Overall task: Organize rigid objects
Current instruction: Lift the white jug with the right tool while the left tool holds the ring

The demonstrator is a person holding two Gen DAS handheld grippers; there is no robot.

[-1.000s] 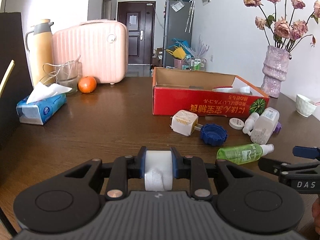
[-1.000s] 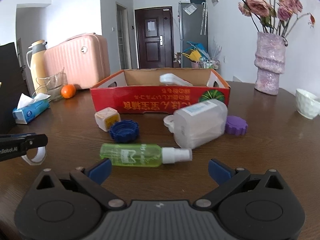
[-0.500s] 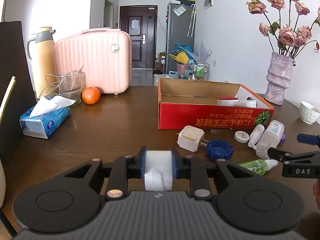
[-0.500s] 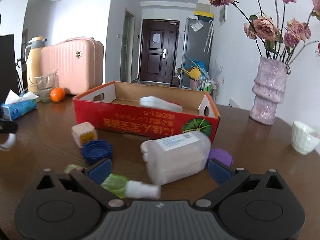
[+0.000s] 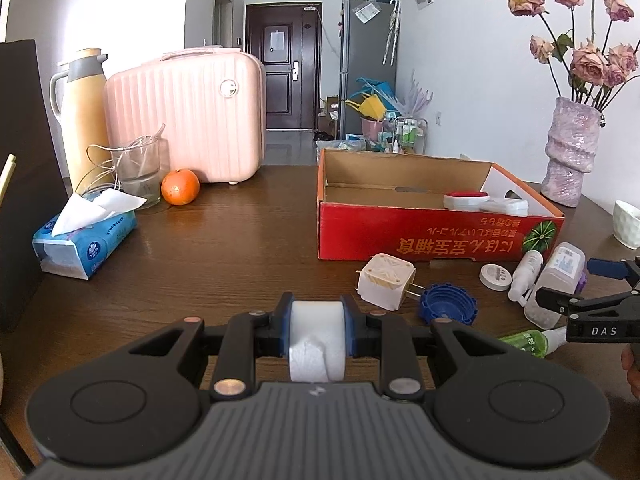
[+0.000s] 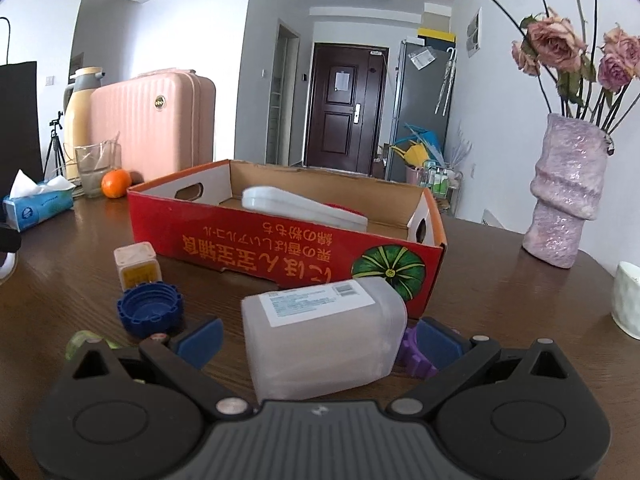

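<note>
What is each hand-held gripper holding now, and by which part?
The left hand-held gripper is shut on a white tape roll, pads on its flat sides. The right hand-held gripper is open around a translucent bottle, not gripping it.

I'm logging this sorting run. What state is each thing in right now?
Left claw: shut on a white tape roll.
Right claw: open, straddling the frosted bottle.
Frosted bottle: lying on its side.
Red box: open-topped, white case inside.
Blue cap: loose, hollow side up.
Green spray bottle: lying down.
</note>
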